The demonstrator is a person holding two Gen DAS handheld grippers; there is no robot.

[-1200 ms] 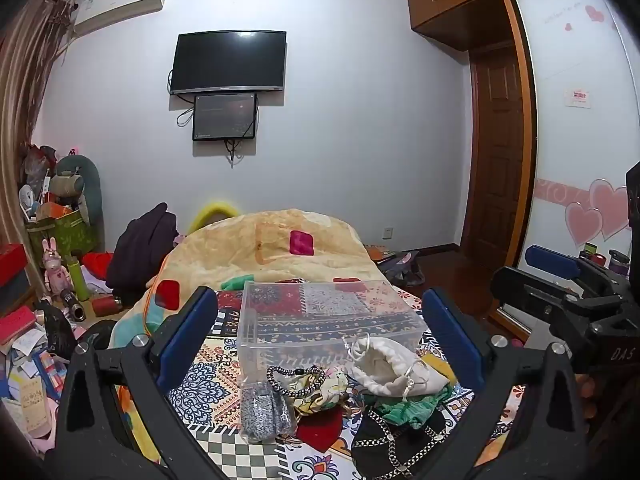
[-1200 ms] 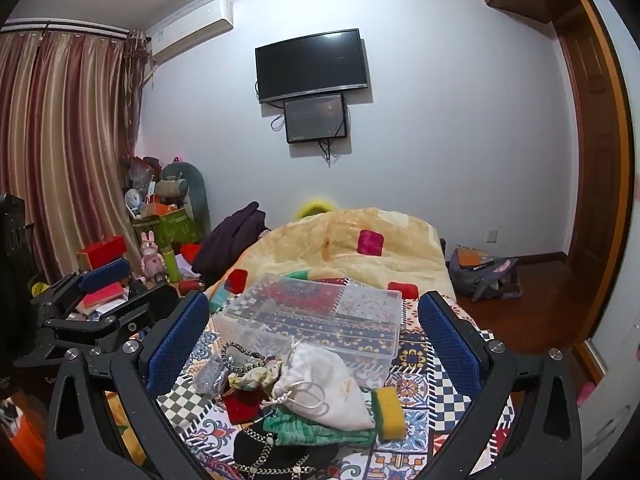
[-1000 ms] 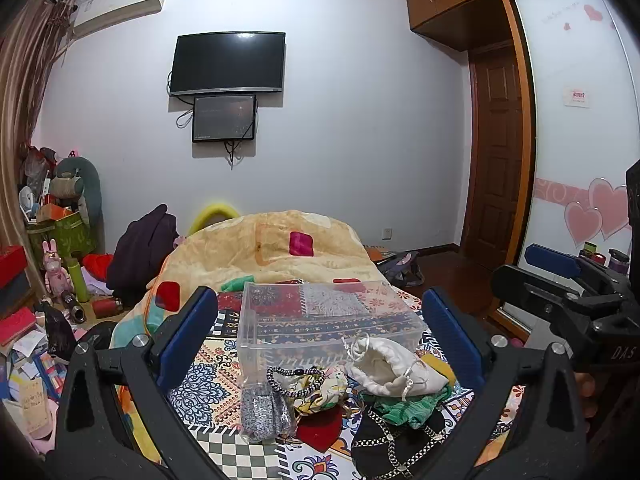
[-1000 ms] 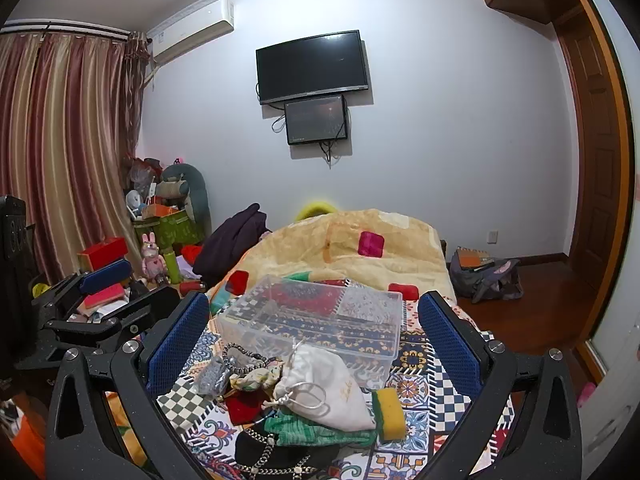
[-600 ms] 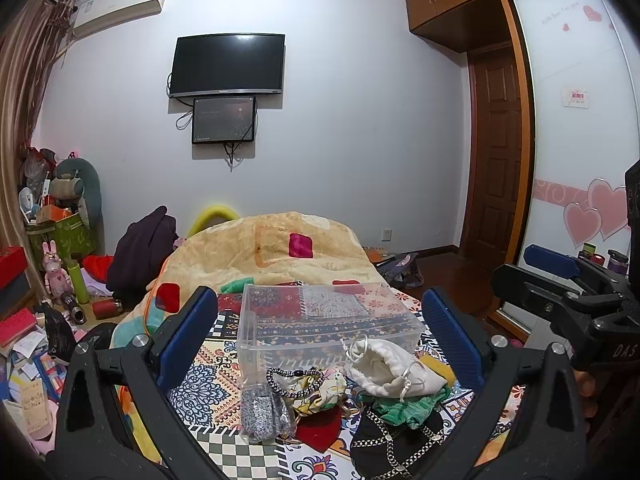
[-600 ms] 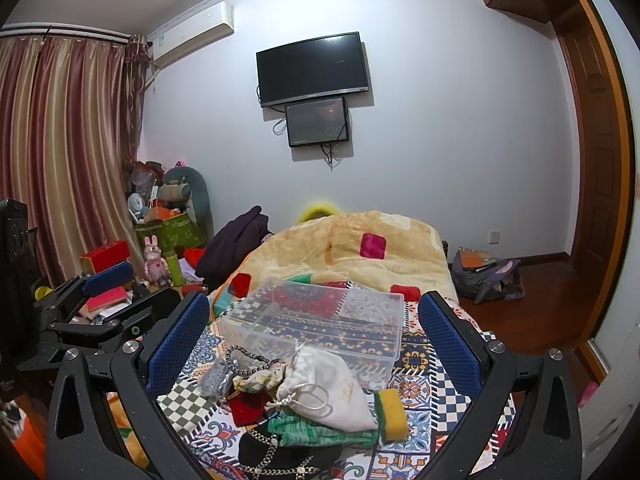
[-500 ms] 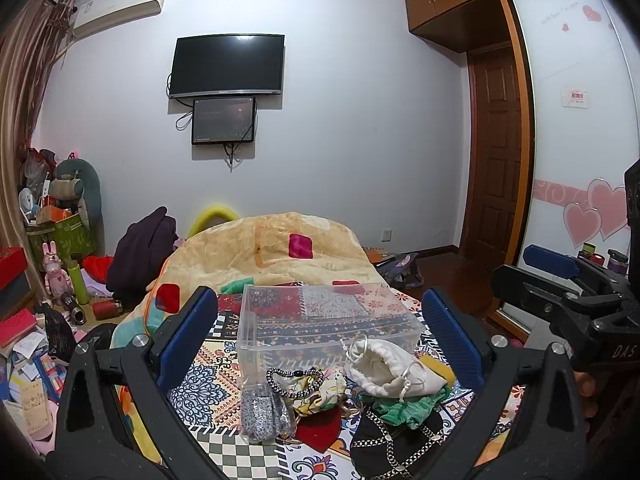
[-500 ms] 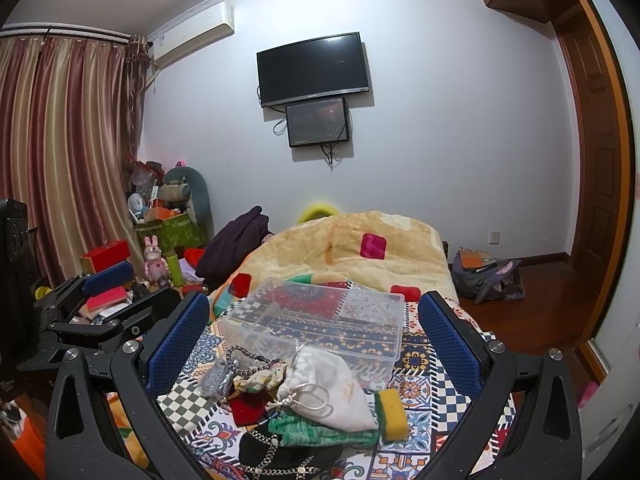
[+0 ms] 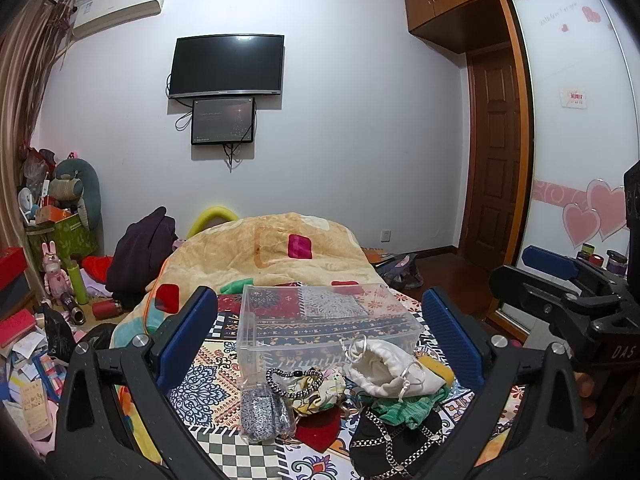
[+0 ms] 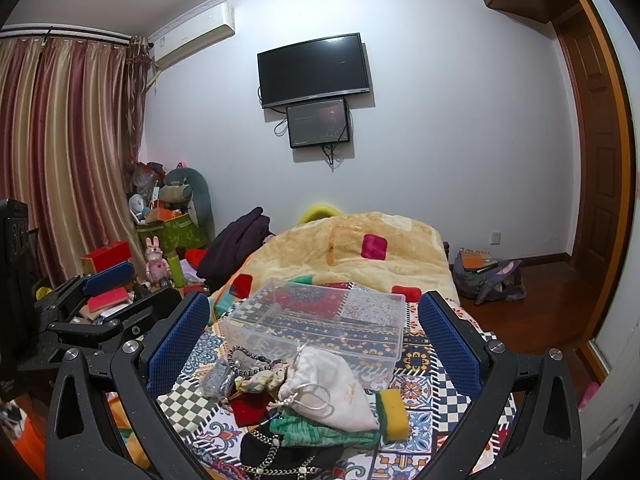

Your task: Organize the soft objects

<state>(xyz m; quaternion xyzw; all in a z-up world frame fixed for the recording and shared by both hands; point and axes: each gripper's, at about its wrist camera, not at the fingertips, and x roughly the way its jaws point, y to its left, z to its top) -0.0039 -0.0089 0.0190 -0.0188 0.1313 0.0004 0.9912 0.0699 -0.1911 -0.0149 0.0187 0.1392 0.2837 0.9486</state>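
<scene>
A pile of soft things lies on the patterned cloth before a clear plastic box (image 9: 320,320) (image 10: 320,320): a white drawstring pouch (image 9: 388,368) (image 10: 332,392), a grey glitter pouch (image 9: 262,410) (image 10: 218,378), a floral pouch with a bead bracelet (image 9: 308,386), green cloth (image 10: 316,432), a red piece (image 9: 318,426), a black chain bag (image 9: 388,444) and a yellow sponge (image 10: 392,410). My left gripper (image 9: 320,340) is open and empty, held above the pile. My right gripper (image 10: 312,344) is open and empty, also above it.
A yellow blanket (image 9: 276,248) is heaped behind the box. Clutter, toys and boxes (image 9: 52,272) fill the floor at left. A bag (image 10: 488,276) lies on the wood floor at right, near a door (image 9: 496,160). The right gripper shows in the left wrist view (image 9: 560,292).
Nothing has visibly moved; both grippers hover open with only a slight drift.
</scene>
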